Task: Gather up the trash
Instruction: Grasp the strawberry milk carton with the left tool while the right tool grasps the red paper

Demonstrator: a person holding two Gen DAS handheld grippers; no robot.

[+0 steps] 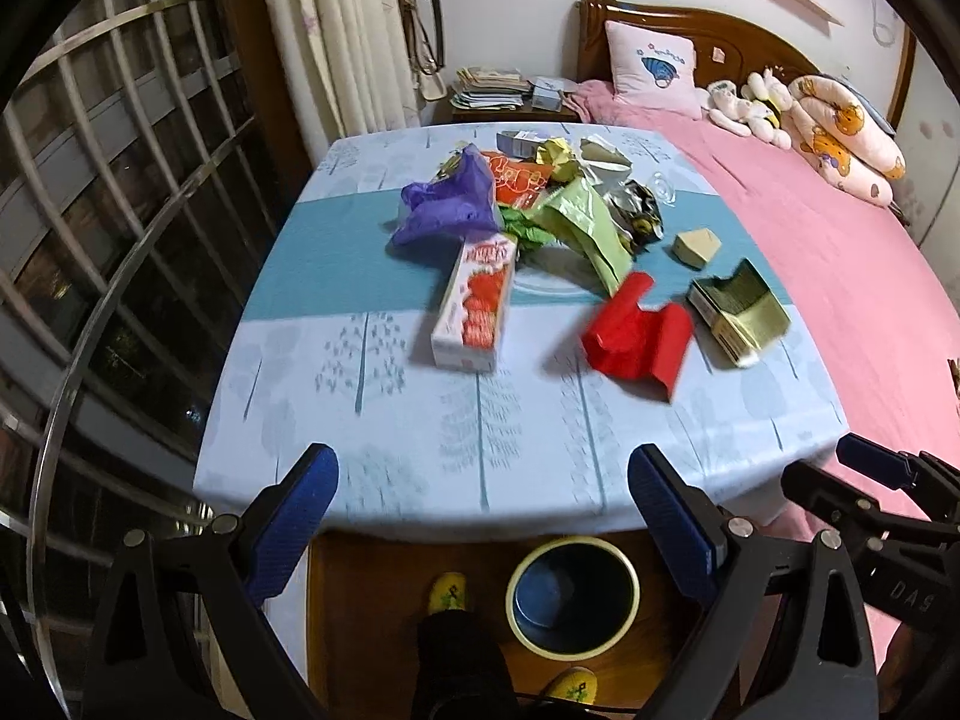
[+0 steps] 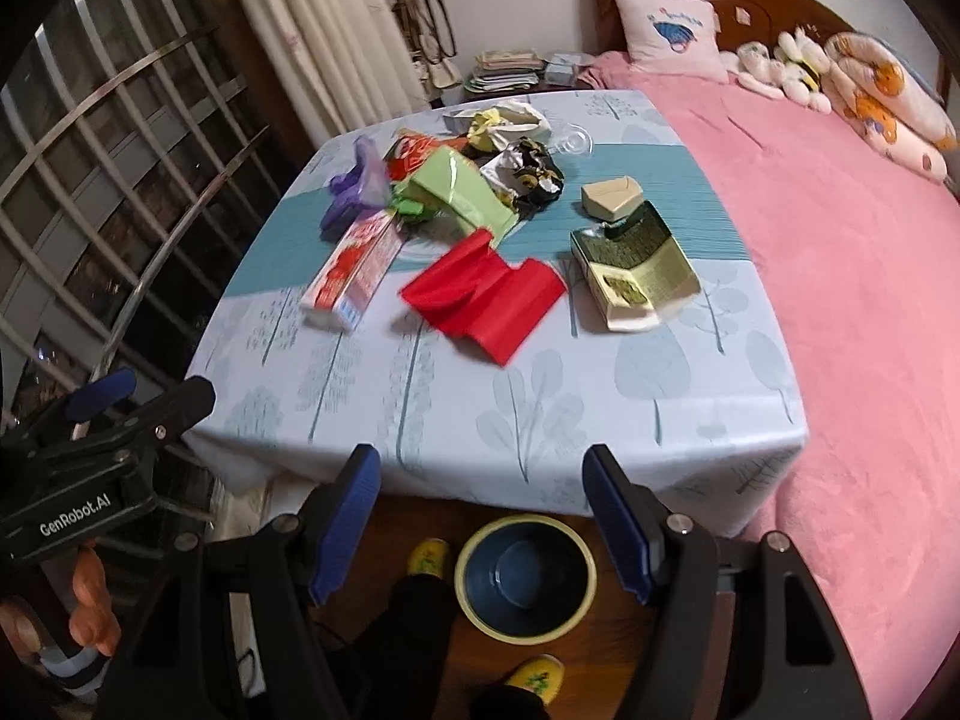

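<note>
Trash lies in a heap on the table (image 1: 372,432) (image 2: 690,420): a purple bag (image 1: 444,204) (image 2: 354,192), a strawberry carton (image 1: 477,306) (image 2: 354,270), a red wrapper (image 1: 639,336) (image 2: 486,300), a light green bag (image 1: 582,222) (image 2: 462,192), a green-and-cream box (image 1: 738,312) (image 2: 636,270) and a small beige box (image 1: 696,247) (image 2: 609,198). A blue bin with a cream rim (image 1: 573,597) (image 2: 527,579) stands on the floor below the table's near edge. My left gripper (image 1: 483,480) and right gripper (image 2: 483,483) hang open over that edge, empty, side by side.
A pink bed (image 1: 852,276) (image 2: 840,252) with pillows and soft toys borders the table on the right. A barred window (image 1: 120,192) and curtain are on the left. A person's feet in yellow slippers (image 1: 450,591) (image 2: 427,558) stand beside the bin.
</note>
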